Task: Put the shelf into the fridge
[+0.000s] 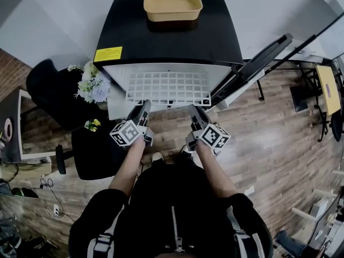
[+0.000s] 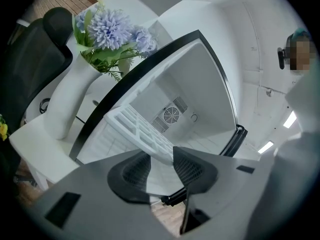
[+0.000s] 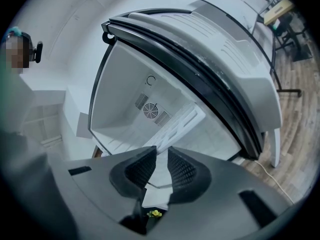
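We face the open fridge (image 1: 166,42); the shelf (image 1: 169,87) lies across its mouth, with free room above. The door (image 1: 258,63) juts out just beside our right, while flowers (image 1: 92,85) and a black chair (image 1: 51,87) crowd our left.

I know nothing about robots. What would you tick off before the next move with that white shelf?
1. The fridge door is open: ok, swung wide.
2. Right gripper holding the shelf: ok, jaws closed on its front edge.
3. Left gripper holding it: cannot tell; the edge sits between wider jaws.
4. Shelf square with the fridge opening: ok.
5. Way inside: ok, only a fan grille shows at the back.
6. Flowers apart from the shelf: ok.
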`<state>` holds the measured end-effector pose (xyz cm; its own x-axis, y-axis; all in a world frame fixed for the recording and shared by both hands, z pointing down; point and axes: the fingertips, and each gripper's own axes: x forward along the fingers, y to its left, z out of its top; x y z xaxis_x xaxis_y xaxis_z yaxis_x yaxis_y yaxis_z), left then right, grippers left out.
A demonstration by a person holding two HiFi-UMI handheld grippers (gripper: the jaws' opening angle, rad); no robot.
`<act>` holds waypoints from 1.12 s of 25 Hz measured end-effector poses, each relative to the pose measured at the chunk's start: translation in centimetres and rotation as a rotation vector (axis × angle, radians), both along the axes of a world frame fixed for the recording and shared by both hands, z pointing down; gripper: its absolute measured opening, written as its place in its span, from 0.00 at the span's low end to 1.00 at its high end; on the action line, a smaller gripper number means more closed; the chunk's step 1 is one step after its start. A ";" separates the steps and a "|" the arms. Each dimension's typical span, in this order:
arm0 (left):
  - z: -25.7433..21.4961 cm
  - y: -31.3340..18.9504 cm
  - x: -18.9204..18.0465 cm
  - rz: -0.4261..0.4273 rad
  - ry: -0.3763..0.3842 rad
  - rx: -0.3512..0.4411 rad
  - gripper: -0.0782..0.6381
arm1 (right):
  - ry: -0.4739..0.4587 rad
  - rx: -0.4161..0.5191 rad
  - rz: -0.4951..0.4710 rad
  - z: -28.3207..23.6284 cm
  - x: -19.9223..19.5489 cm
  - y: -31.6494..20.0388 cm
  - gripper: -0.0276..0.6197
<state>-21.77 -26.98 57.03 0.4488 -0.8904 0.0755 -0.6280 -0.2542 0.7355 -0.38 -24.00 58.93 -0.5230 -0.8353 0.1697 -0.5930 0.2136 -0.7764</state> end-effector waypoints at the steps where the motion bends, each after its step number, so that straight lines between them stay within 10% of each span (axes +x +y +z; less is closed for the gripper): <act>1: 0.0 -0.2 0.0 0.000 0.000 0.001 0.33 | 0.000 0.000 0.002 0.0 0.0 -0.2 0.15; 28: 0.1 -4.6 0.1 -0.018 -0.002 -0.002 0.33 | 0.015 -0.008 0.048 -0.1 0.3 -4.6 0.15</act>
<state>-21.70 -31.58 57.14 0.4328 -0.8981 0.0779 -0.6340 -0.2418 0.7345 -0.10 -28.63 58.83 -0.4798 -0.8579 0.1837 -0.6141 0.1789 -0.7687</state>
